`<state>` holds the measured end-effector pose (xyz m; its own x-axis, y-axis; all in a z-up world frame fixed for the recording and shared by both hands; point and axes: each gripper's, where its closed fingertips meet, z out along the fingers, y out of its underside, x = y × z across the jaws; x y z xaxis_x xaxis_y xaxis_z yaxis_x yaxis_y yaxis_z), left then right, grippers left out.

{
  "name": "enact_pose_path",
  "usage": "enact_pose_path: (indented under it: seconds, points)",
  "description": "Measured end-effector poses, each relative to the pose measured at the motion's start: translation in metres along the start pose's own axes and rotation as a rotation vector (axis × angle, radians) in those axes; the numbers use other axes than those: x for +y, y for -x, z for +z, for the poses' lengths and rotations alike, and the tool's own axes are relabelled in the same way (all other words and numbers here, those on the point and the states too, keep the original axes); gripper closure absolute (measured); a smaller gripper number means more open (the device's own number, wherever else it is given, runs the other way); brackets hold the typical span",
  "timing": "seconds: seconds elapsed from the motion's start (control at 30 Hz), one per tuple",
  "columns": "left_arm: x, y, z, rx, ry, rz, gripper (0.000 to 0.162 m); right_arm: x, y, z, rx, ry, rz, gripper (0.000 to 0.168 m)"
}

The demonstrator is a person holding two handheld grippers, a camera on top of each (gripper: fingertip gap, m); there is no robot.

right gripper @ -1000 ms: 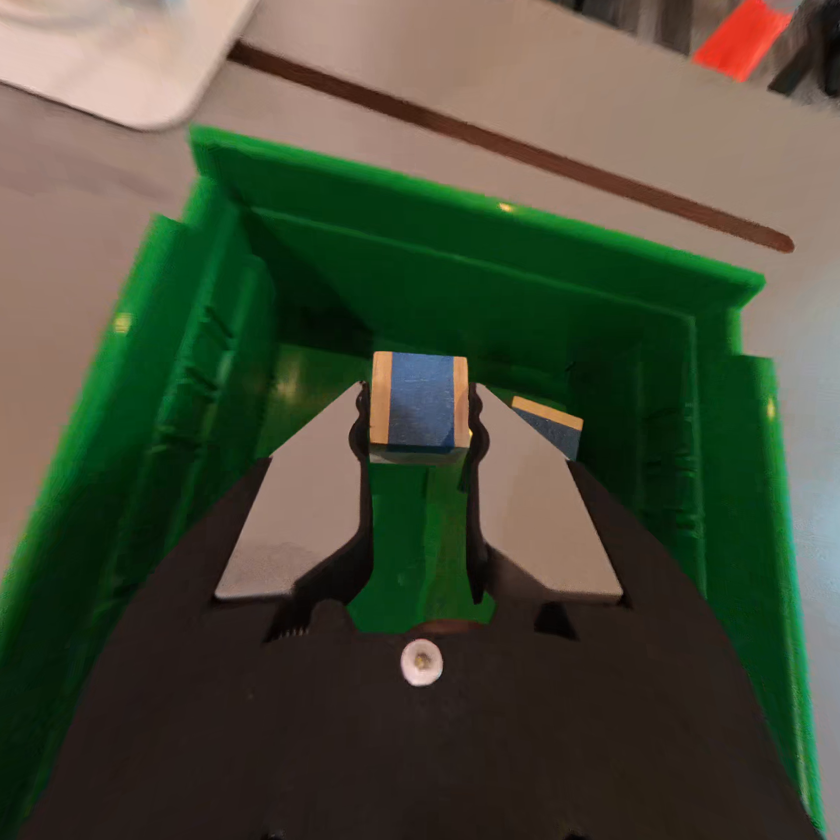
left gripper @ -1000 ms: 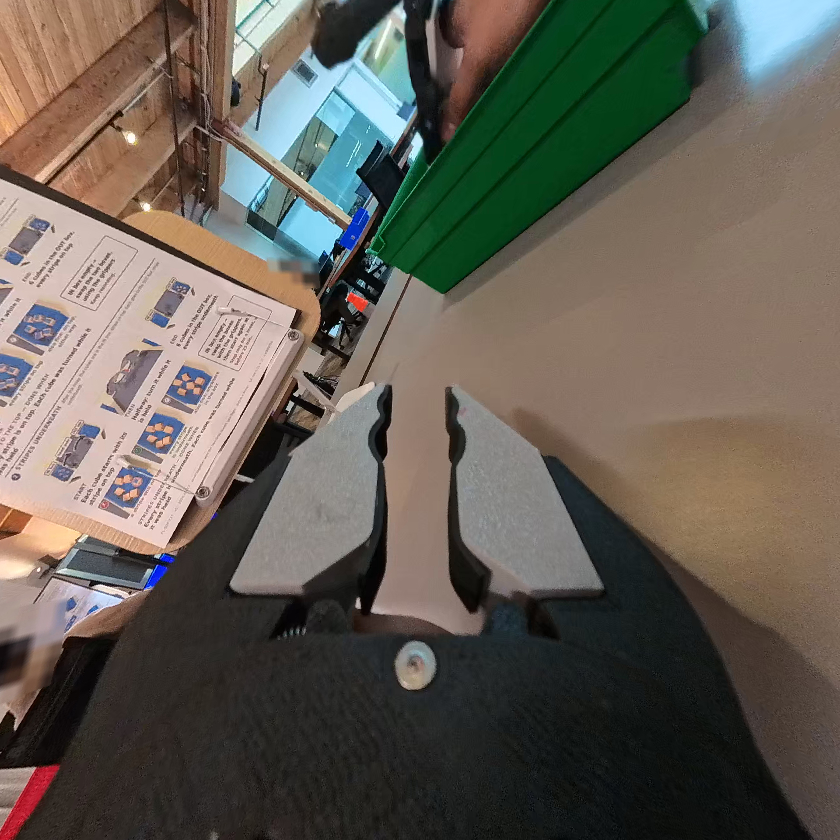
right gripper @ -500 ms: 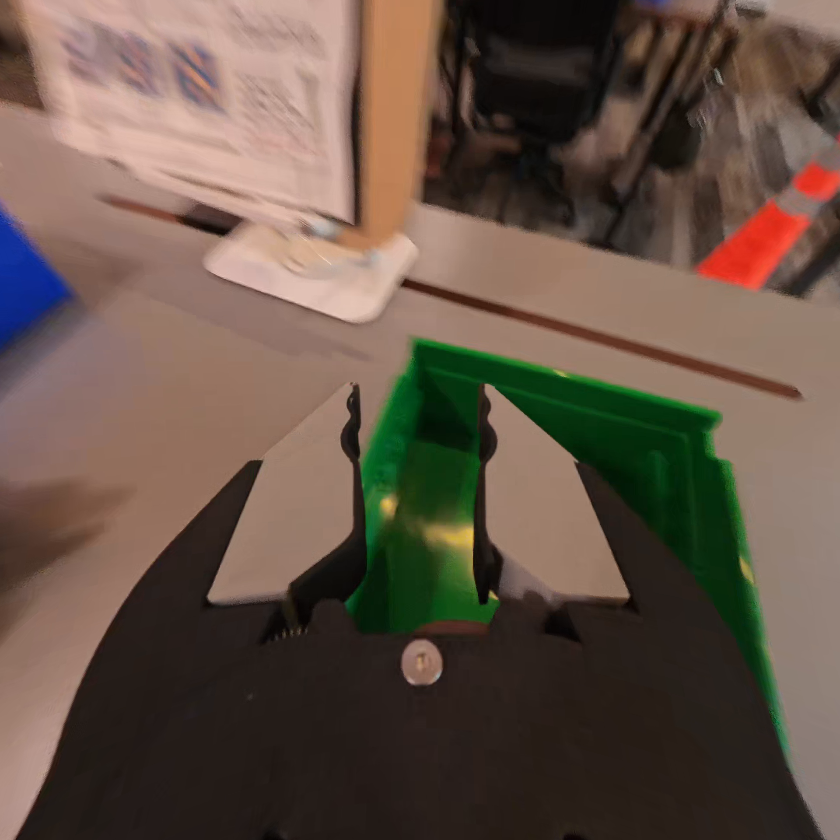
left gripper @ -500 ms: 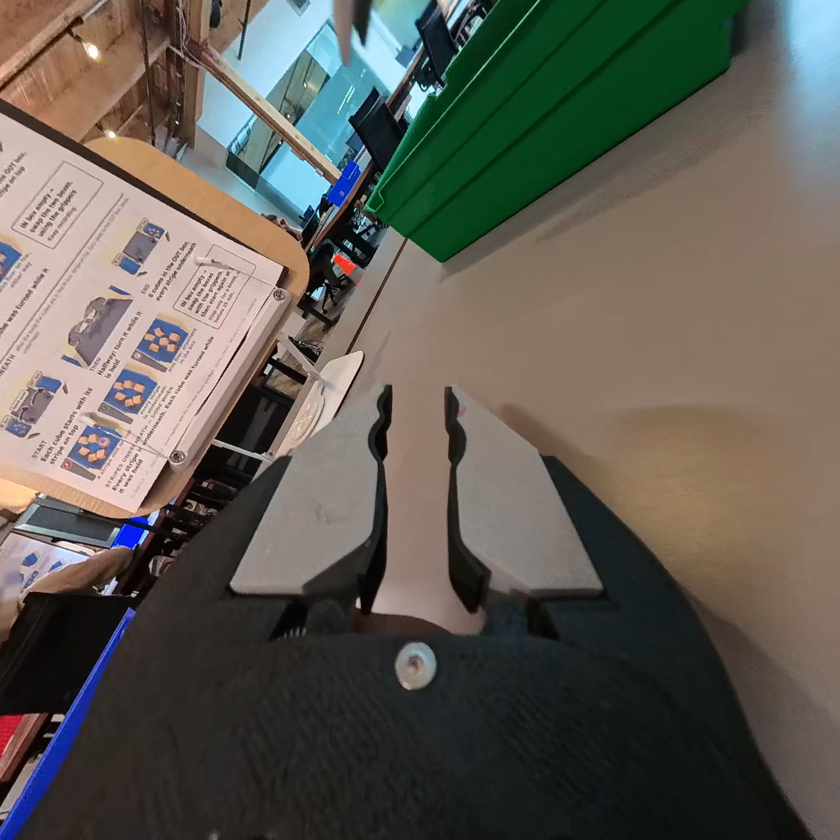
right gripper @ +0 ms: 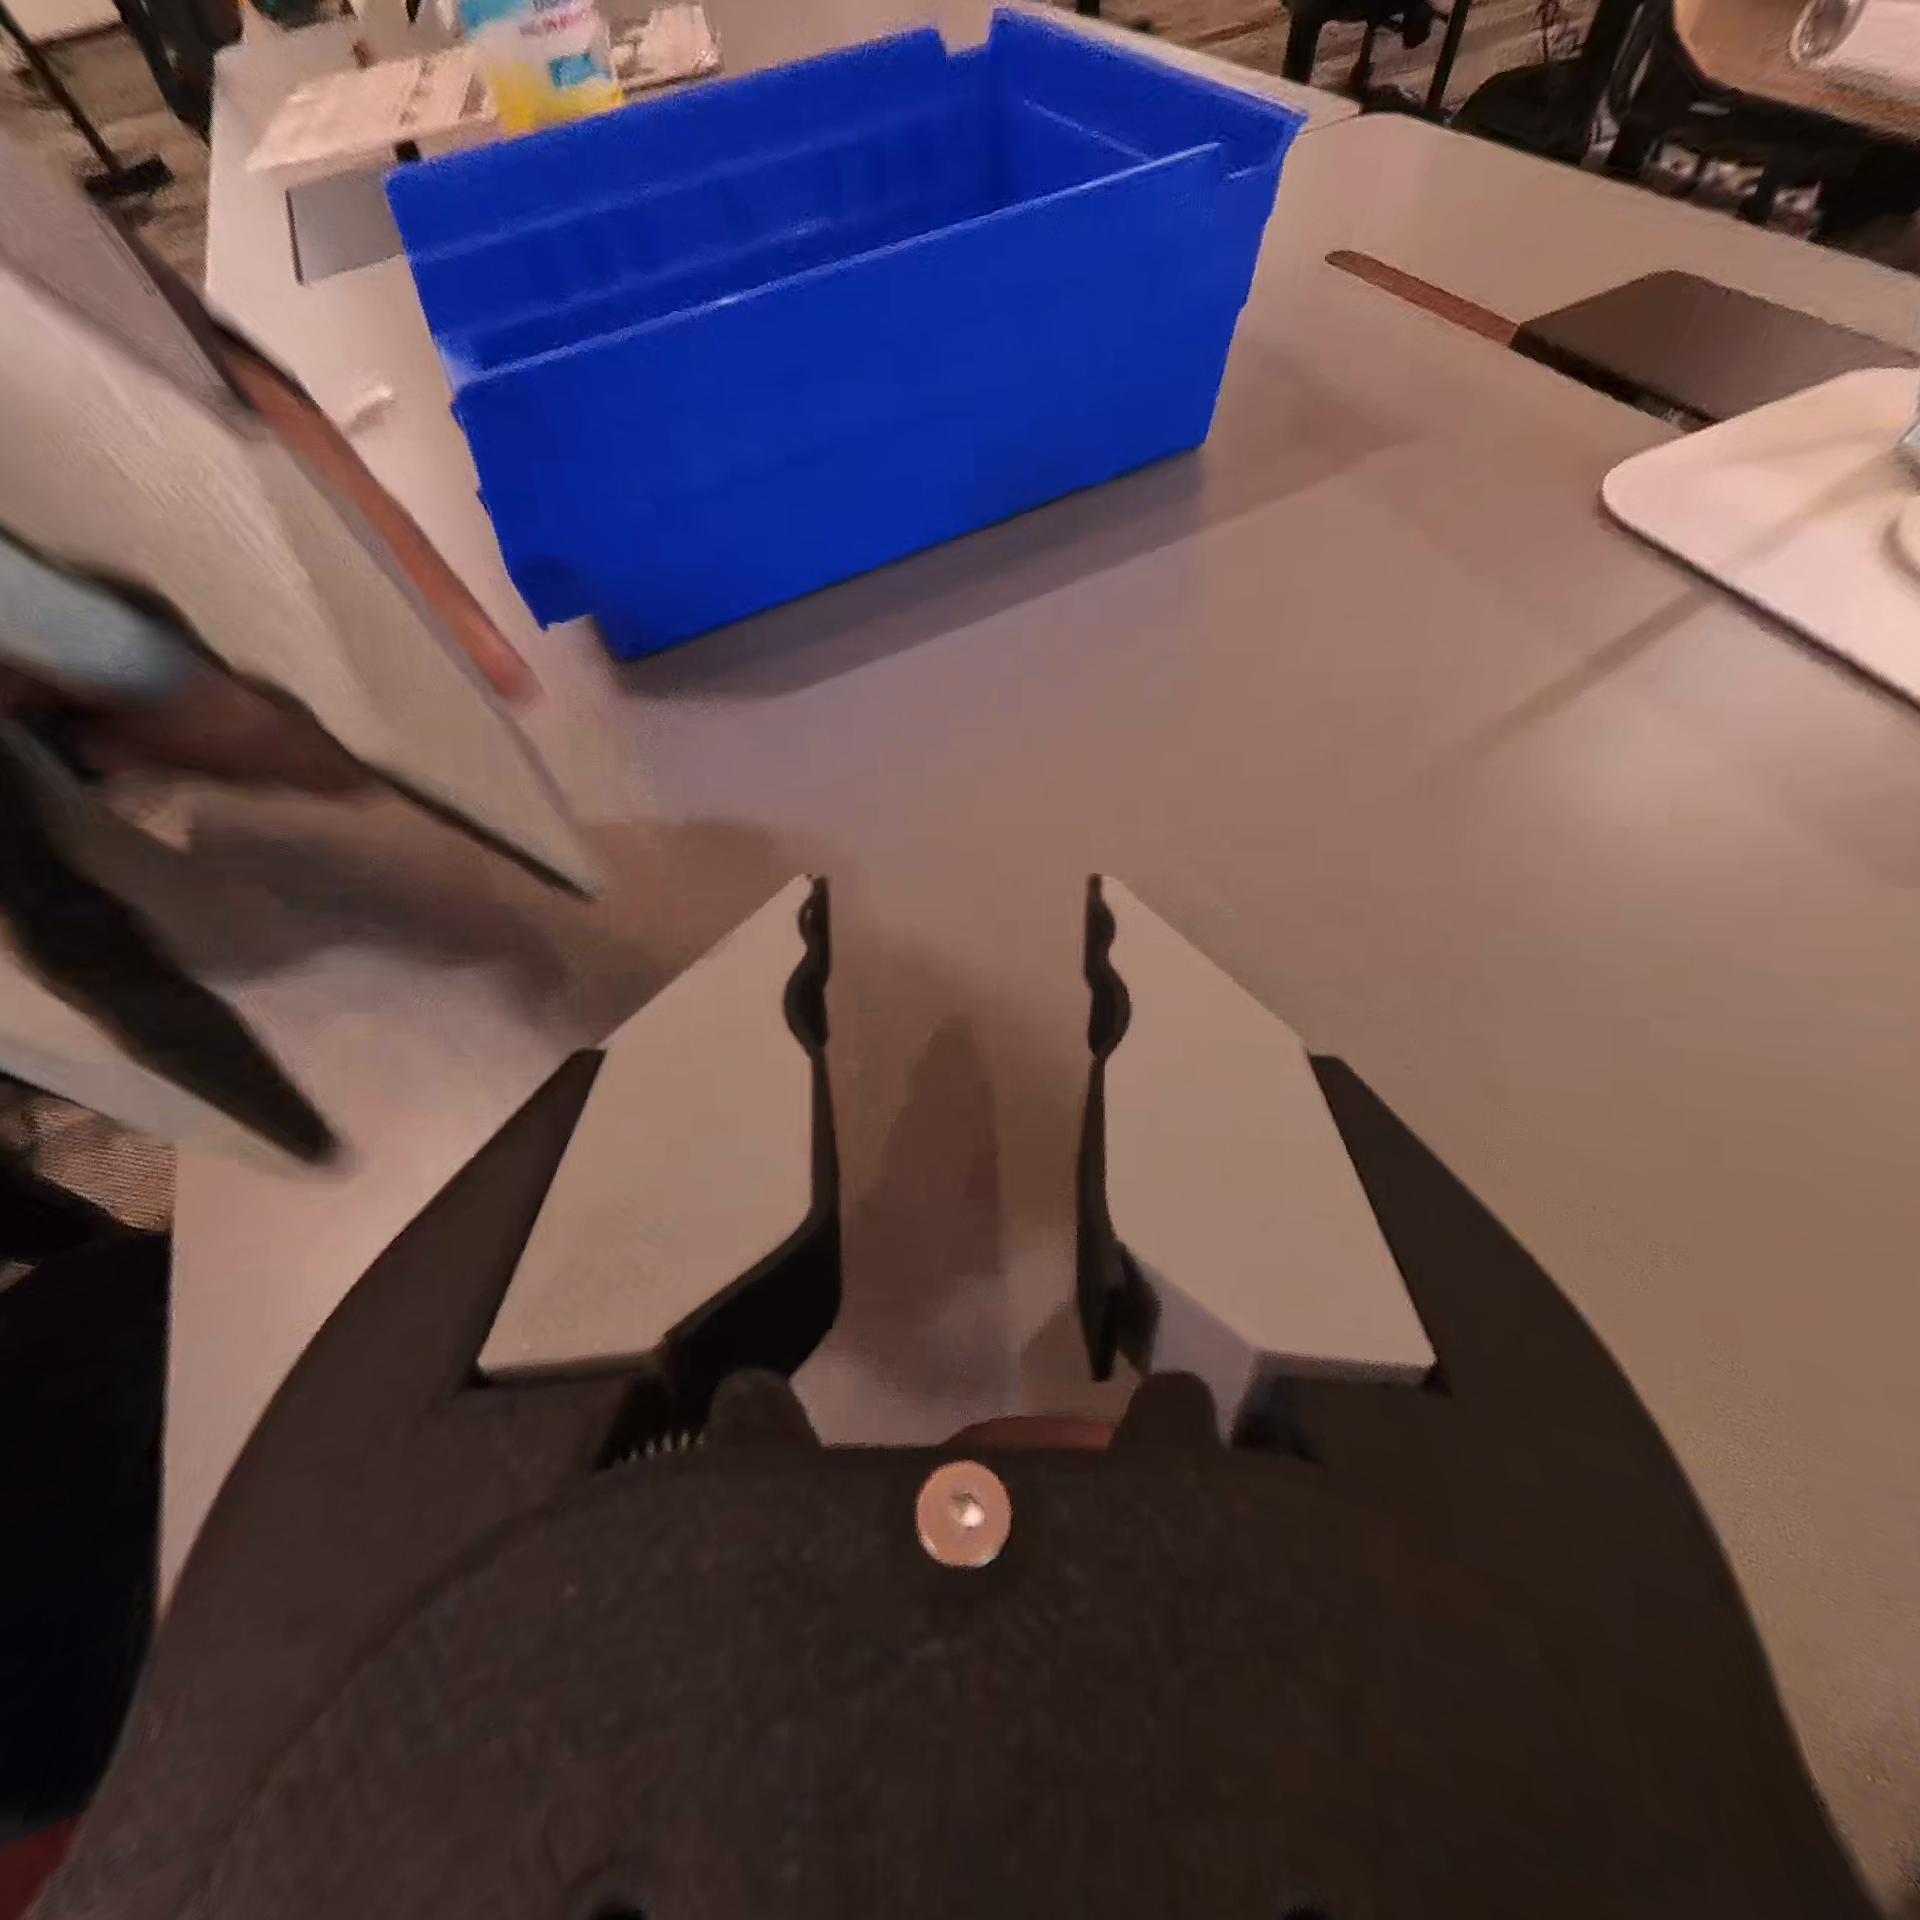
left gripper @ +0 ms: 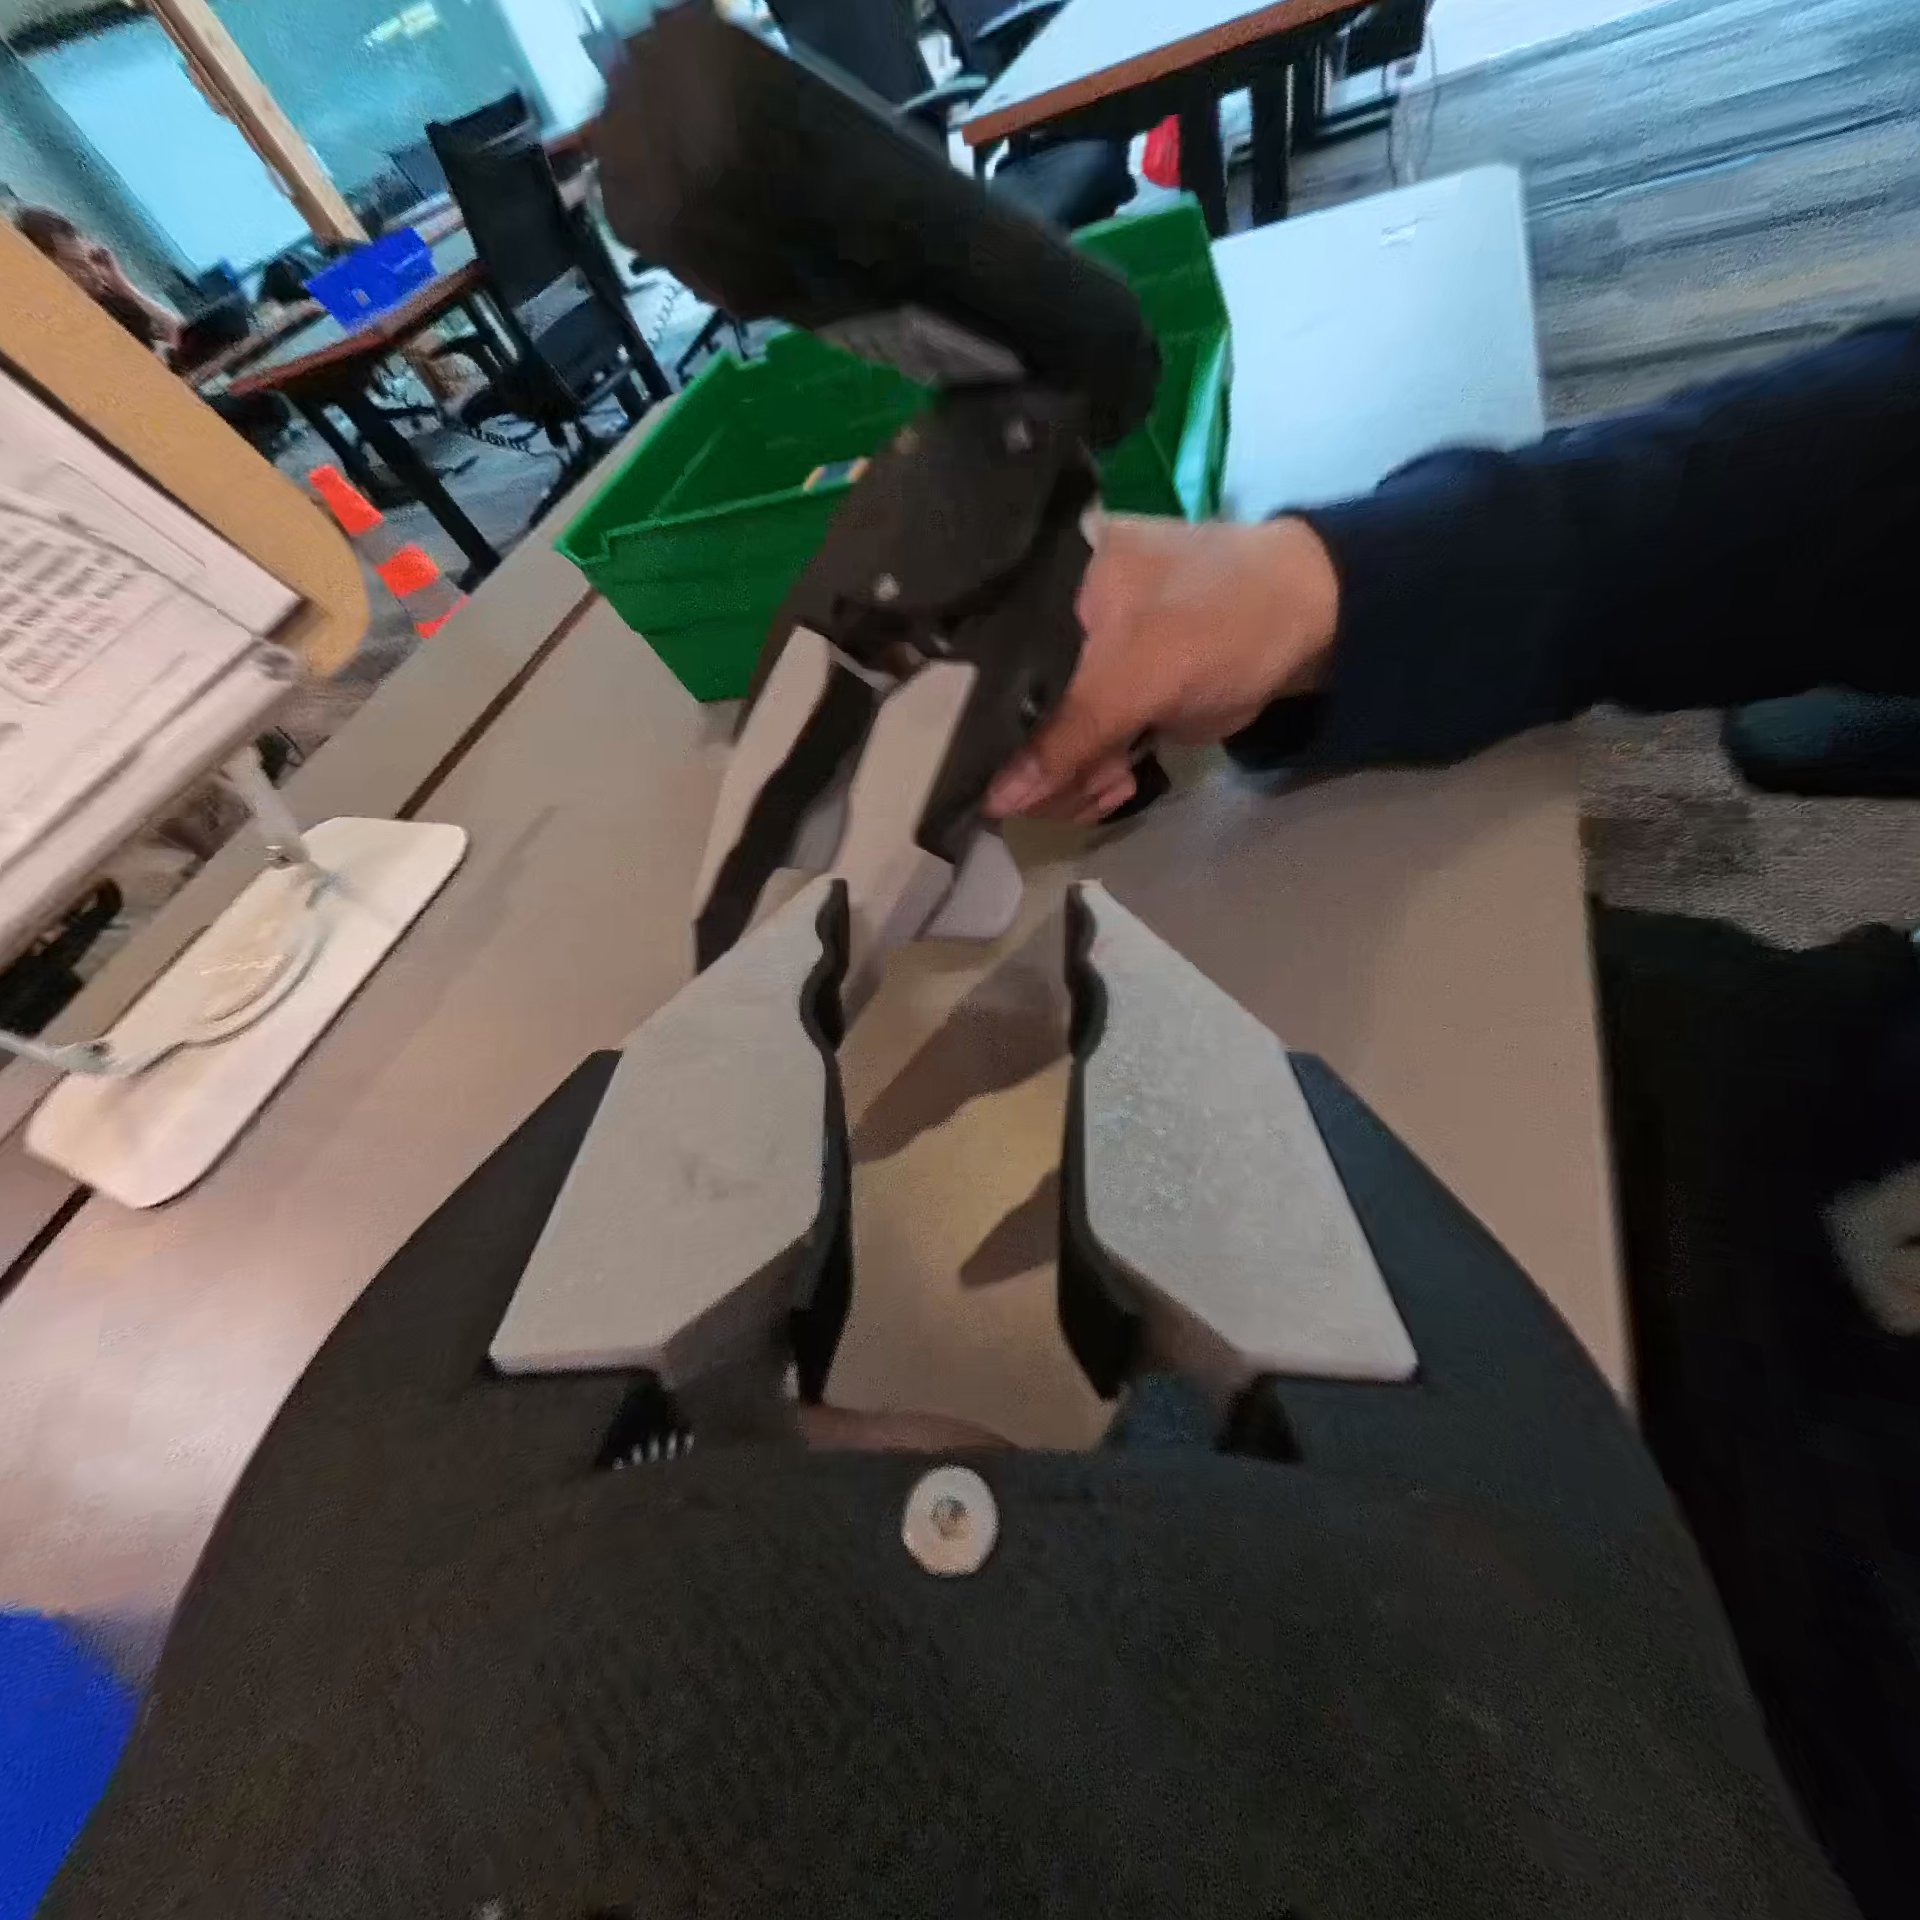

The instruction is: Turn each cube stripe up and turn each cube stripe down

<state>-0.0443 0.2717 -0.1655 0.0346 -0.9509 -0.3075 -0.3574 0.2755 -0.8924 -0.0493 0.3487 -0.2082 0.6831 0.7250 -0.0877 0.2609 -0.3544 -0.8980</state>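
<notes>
My left gripper (left gripper: 954,914) is open and empty, low over the grey table (left gripper: 1299,987). My right gripper (right gripper: 954,902) is open and empty over bare table, facing the blue bin (right gripper: 831,416), whose inside I cannot see. In the left wrist view a hand holds the right gripper's black body (left gripper: 935,561) just ahead of my left fingertips, its fingers pointing down at the table. The green bin (left gripper: 727,561) stands behind it; a small blue-and-tan sliver inside (left gripper: 831,476) may be a cube. No cube shows in full.
The instruction board (left gripper: 94,623) on its white base (left gripper: 239,997) stands at the left of the left wrist view; the base also shows in the right wrist view (right gripper: 1766,540). The left gripper appears blurred at the left (right gripper: 135,935). A dark-sleeved arm (left gripper: 1610,582) reaches in from the right.
My right gripper let go of the striped cube in the green bin and swung away to face the blue bin. My left gripper turned level toward the table's middle and opened wider.
</notes>
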Motion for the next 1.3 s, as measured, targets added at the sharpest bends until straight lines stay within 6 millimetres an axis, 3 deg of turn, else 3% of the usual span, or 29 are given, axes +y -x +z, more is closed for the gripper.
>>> enact_pose_path:
  seconds: [0.03, 0.1, 0.17, 0.23, 0.3, 0.37, 0.47, 0.6, 0.7, 0.83, 0.9, 1.0, 1.17, 1.3]
  points:
    - [-0.013, 0.01, -0.016, -0.01, 0.006, -0.02, 0.125, -0.002, -0.006, -0.004, 0.043, -0.018, -0.037, 0.121]
    - [-0.035, 0.049, -0.052, -0.072, -0.007, -0.095, 0.125, -0.005, -0.024, -0.017, 0.133, -0.055, -0.054, 0.121]
    - [-0.038, 0.085, -0.09, -0.078, 0.005, -0.185, 0.124, -0.009, -0.029, -0.027, 0.102, -0.082, 0.033, 0.118]
    - [-0.014, 0.128, -0.118, -0.155, 0.113, -0.203, 0.123, -0.016, -0.031, -0.039, 0.071, -0.138, 0.119, 0.117]
    - [0.024, 0.173, -0.137, -0.27, 0.262, -0.17, 0.116, -0.025, -0.034, -0.049, 0.074, -0.187, 0.141, 0.117]
    - [0.057, 0.196, -0.142, -0.26, 0.385, -0.17, 0.114, -0.029, -0.039, -0.054, 0.112, -0.21, 0.123, 0.118]
    - [0.078, 0.209, -0.129, -0.123, 0.392, -0.261, 0.116, -0.021, -0.045, -0.053, 0.174, -0.159, 0.062, 0.117]
    - [0.122, 0.219, -0.116, -0.038, 0.533, -0.201, 0.115, -0.012, -0.054, -0.05, 0.253, -0.115, -0.002, 0.119]
    - [0.127, 0.223, -0.109, 0.009, 0.485, -0.167, 0.132, -0.006, -0.055, -0.048, 0.251, -0.099, -0.004, 0.119]
    - [0.125, 0.235, -0.109, 0.009, 0.448, -0.098, 0.128, 0.002, -0.063, -0.044, 0.266, -0.07, 0.007, 0.12]
    - [0.131, 0.236, -0.111, 0.038, 0.463, -0.111, 0.124, 0.006, -0.064, -0.042, 0.257, -0.056, 0.025, 0.12]
    - [0.155, 0.228, -0.114, 0.113, 0.549, -0.128, 0.122, 0.009, -0.064, -0.038, 0.249, -0.042, 0.032, 0.12]
    - [0.192, 0.215, -0.105, 0.17, 0.637, -0.069, 0.111, 0.014, -0.064, -0.033, 0.264, -0.01, -0.002, 0.121]
    - [0.221, 0.216, -0.098, 0.161, 0.733, -0.007, 0.114, 0.018, -0.064, -0.03, 0.264, 0.018, -0.017, 0.122]
